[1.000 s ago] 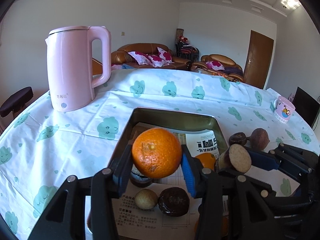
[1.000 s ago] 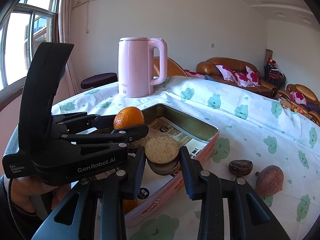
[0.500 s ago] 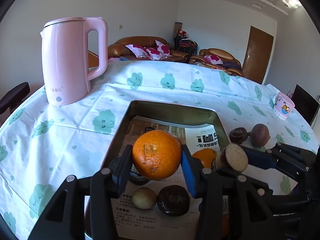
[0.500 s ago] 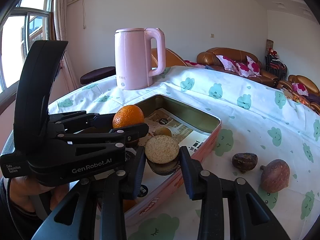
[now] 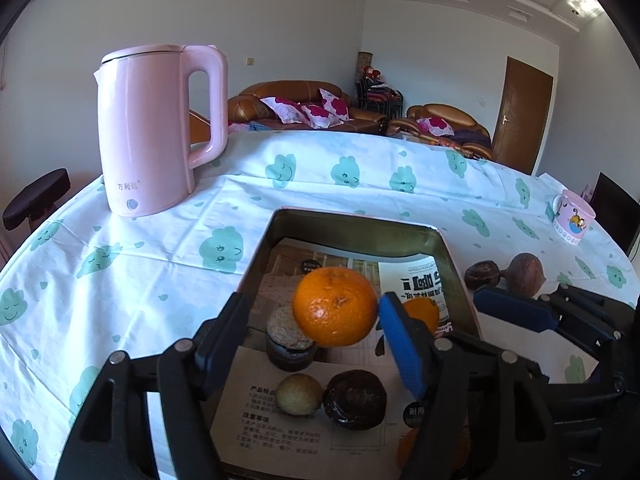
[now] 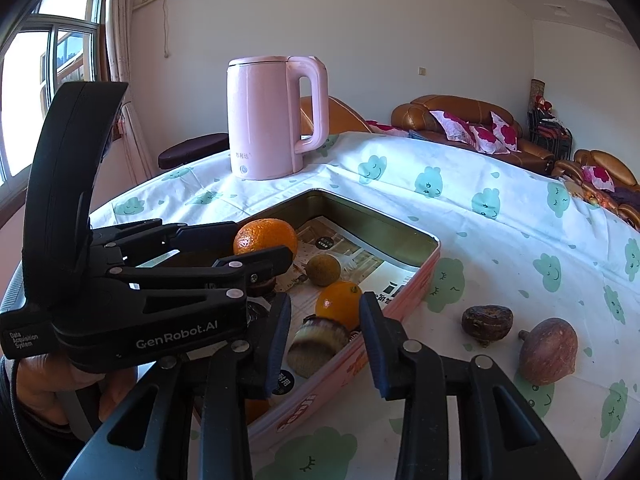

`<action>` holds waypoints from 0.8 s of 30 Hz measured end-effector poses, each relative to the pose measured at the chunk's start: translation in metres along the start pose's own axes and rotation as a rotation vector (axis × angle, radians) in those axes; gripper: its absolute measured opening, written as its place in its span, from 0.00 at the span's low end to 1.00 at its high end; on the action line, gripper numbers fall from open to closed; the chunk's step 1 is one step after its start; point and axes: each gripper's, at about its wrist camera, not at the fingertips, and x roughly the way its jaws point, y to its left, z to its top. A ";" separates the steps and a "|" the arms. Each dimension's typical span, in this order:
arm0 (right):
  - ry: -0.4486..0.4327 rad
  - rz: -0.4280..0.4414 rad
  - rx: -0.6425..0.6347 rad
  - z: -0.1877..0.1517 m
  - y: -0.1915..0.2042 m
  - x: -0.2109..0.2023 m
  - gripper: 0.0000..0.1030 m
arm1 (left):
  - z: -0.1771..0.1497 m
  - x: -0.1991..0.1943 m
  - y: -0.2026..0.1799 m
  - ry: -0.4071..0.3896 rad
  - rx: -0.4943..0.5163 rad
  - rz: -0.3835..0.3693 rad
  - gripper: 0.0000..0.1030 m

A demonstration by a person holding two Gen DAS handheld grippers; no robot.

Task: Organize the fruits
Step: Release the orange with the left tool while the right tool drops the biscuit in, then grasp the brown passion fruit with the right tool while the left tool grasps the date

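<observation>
A pink tin tray [image 5: 356,216] [image 6: 416,292] lined with printed paper holds several fruits. My left gripper [image 5: 310,326] is open over the tray; a large orange [image 5: 335,306] [image 6: 265,238] sits between its jaws, touching only the right blue pad [image 5: 396,340]. My right gripper [image 6: 324,332] is open over the tray's near wall; a cut brown fruit [image 6: 316,346] lies blurred in the tray below it. A small orange [image 6: 339,304] [image 5: 422,314], a halved dark fruit [image 5: 289,338], a round tan fruit [image 5: 298,394] and a dark fruit [image 5: 355,398] lie inside.
A pink kettle [image 5: 156,128] [image 6: 276,118] stands behind the tray on the cloud-print tablecloth. Two brown fruits [image 6: 487,320] [image 6: 549,350] lie on the cloth right of the tray. A pink mug [image 5: 572,222] stands at the far right. Sofas lie beyond.
Both grippers have opened. The left jaws spread away from the large orange. The right gripper let go of the cut brown fruit, which now lies in the tray.
</observation>
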 end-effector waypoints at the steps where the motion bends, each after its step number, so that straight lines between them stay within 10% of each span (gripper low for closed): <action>1: -0.003 -0.006 0.014 0.000 -0.003 -0.001 0.46 | 0.000 -0.001 0.001 -0.003 -0.007 -0.004 0.73; 7: -0.066 -0.001 0.099 -0.003 -0.020 -0.015 0.66 | 0.004 -0.015 -0.003 -0.059 -0.013 0.006 0.96; 24: -0.047 -0.279 0.228 -0.021 -0.118 -0.061 0.68 | 0.010 -0.019 -0.079 -0.083 0.064 -0.056 0.96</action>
